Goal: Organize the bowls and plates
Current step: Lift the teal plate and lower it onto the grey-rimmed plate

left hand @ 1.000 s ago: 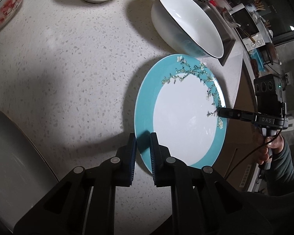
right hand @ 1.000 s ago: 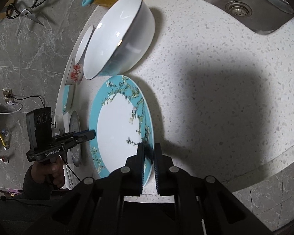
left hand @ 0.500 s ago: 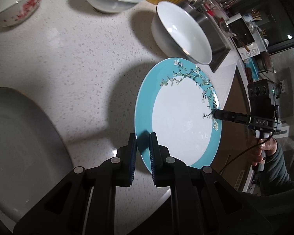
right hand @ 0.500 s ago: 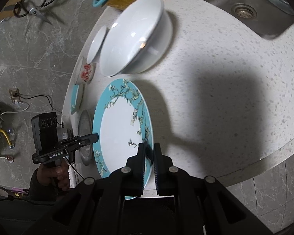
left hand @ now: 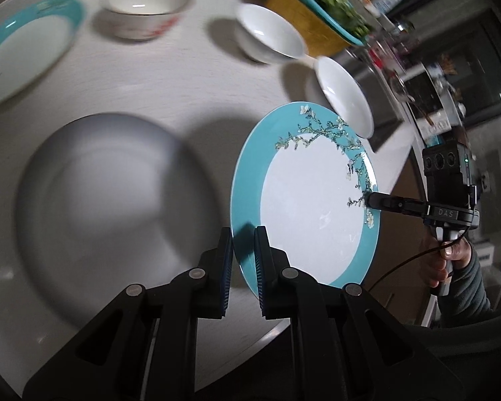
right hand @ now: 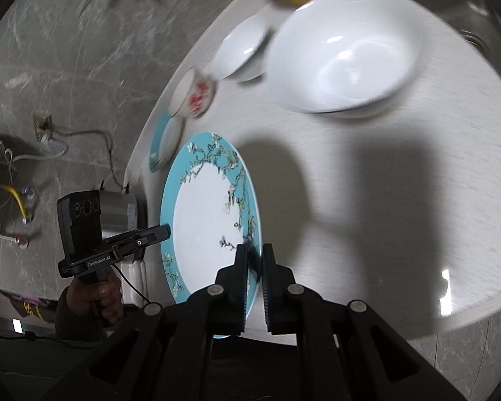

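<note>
Blue-rimmed plate [left hand: 314, 207], carried clear of the counter [left hand: 170, 77] between us: left tongs [left hand: 243, 260] and right tongs [right hand: 254, 267] each clamped tight on opposite rim edges; risk, we judge, is one thin pinch slipping and the plate dropping onto the grey plate [left hand: 93, 207] left of the left tongs.

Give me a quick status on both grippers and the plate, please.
Left gripper shut on the teal plate rim. Right gripper shut on the opposite rim. Plate held above the counter. Grey plate lies below left.
</note>
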A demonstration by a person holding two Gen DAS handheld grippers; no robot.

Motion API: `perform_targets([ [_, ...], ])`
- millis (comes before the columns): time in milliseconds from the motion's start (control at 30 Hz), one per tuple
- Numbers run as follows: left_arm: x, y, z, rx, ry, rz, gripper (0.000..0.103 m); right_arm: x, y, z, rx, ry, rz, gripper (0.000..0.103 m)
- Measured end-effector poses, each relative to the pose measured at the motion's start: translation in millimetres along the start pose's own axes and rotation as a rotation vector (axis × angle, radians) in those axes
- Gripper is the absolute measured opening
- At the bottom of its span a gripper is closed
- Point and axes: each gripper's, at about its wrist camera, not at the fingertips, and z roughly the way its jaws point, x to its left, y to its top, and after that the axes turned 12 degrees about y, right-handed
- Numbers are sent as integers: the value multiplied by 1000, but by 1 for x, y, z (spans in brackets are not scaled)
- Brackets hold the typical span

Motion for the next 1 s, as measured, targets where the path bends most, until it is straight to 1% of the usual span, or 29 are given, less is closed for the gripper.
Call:
perform_targets([
  [67, 24, -9, -11, -13, 18, -38, 10, 11, 5, 20, 31, 14, -20, 11],
  [133, 40, -16, -19, -24, 35, -69, 10, 22, 10, 42, 67, 21, -45, 11],
  [267, 88, -31, -37, -52, 66, -128, 10, 37, 17, 82, 126, 28, -79, 11],
  [367, 118, -40, -40, -64, 86, -164, 10, 45, 25, 113, 167, 22, -96, 11],
  [467, 143, -45, -41, -65, 95, -187, 10, 49, 28, 135, 196, 10, -107, 11],
  [667, 170, -52, -31, -54, 95, -204, 10, 50, 34, 159, 231, -10, -111, 11],
  [867, 177, -55, -15, -35, 92, -204, 11, 43, 37, 169, 237, -29, -98, 11],
  [1000, 177, -52, -12, -40, 101, -196, 11, 39, 37, 170, 237, -30, -93, 11],
])
